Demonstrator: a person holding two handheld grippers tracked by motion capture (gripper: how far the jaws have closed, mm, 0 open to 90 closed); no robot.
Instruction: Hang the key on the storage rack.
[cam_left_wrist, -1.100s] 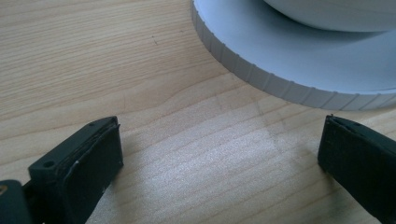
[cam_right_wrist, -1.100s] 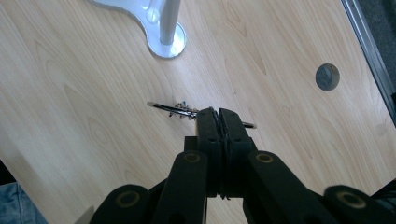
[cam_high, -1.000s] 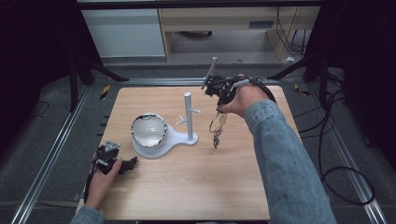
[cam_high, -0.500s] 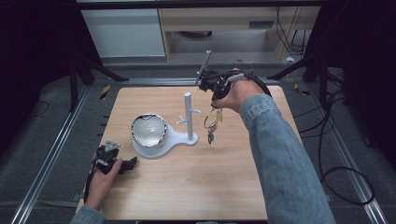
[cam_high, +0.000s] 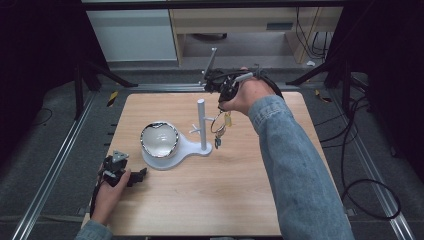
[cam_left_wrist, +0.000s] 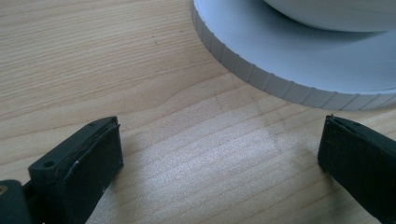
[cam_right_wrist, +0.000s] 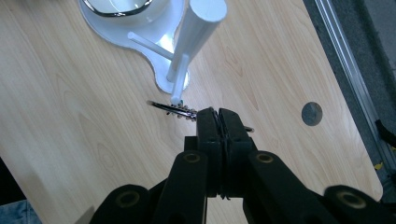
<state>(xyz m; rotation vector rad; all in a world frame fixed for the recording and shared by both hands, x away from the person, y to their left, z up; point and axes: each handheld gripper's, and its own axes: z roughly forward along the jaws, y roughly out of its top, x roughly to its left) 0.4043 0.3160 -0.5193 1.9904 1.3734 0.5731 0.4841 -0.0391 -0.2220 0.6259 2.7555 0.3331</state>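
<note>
The right gripper (cam_right_wrist: 218, 122) is clamped tight, its two black jaws pressed together on a bunch of metal keys with a small yellow tag (cam_high: 220, 129). From above, the bunch dangles below the raised hand, hanging just beside the white plastic stand with an upright post and short side pegs (cam_high: 201, 120), which sits near the middle of the light wooden worktop (cam_high: 280, 200). In the right gripper view the ring of the bunch lies right at the tip of the nearest peg, so I judge the keys are held high and level with it in order to be hooked on; I cannot tell whether ring and peg touch.

The left gripper (cam_left_wrist: 219, 149) rests low near the worktop's front-left corner, jaws wide apart with nothing between them, facing the ribbed rim of the stand's base. It looks parked there, out of the way. A shiny round metal bowl (cam_high: 159, 139) sits on the stand's broad left end.
</note>
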